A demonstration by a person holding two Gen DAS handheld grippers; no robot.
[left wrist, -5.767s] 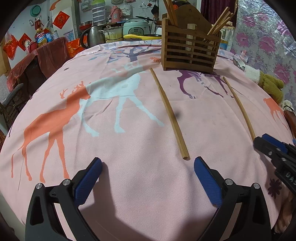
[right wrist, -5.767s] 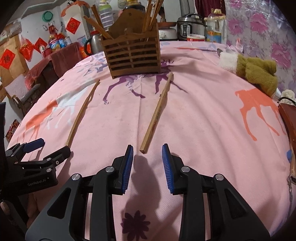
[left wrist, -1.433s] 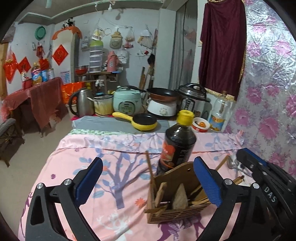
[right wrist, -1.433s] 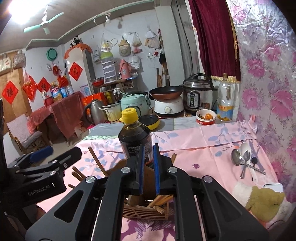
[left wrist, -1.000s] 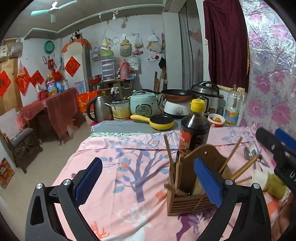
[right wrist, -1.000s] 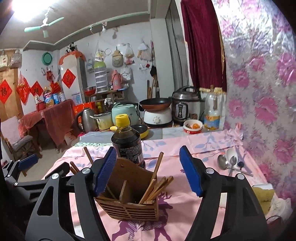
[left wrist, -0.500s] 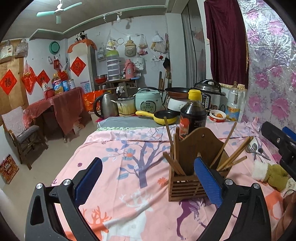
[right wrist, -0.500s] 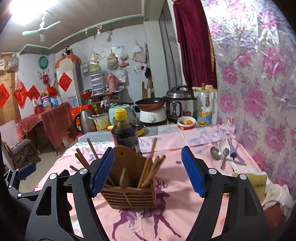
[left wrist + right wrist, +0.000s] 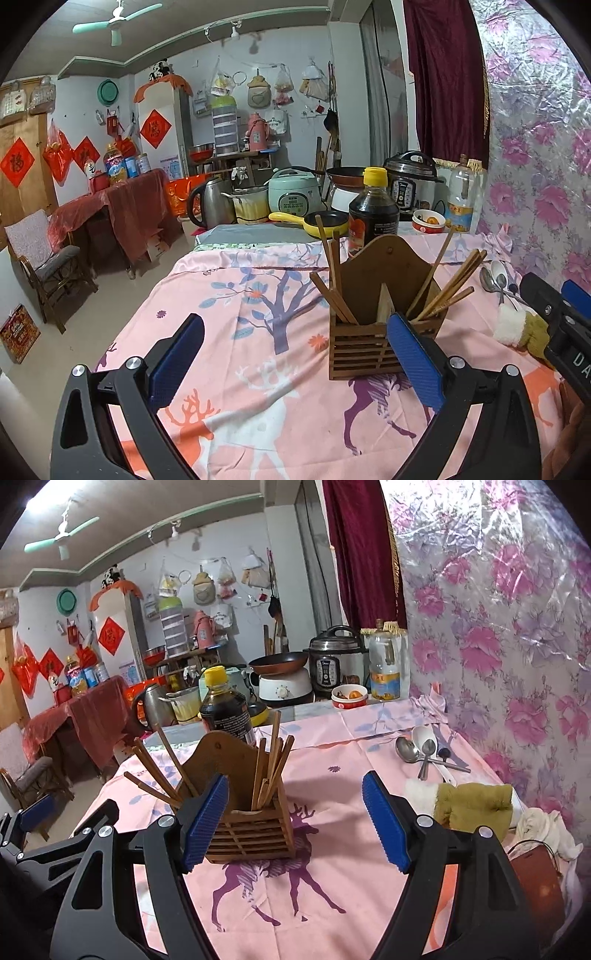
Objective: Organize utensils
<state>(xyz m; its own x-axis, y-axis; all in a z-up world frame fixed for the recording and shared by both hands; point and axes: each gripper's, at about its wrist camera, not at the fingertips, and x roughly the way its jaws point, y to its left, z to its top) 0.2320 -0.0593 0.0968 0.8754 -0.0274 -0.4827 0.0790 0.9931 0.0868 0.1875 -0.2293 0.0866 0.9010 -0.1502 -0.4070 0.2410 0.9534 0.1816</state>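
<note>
Standing ahead of right gripper, wooden utensil holder, apart

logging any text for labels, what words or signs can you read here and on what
"DA": white letters on the right gripper's black body, cut off by the picture's edge.
Red diamond papers on the walls: each bears a dark character, too blurred to read.
Dark bottle: label print too small to read.
Clear bottle: yellow and blue label, blurred.
Pressure cooker: panel unreadable.

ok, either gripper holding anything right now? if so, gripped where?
Nothing held. Left gripper and right gripper are both open and empty; the chopsticks stand in the wooden holder.
</note>
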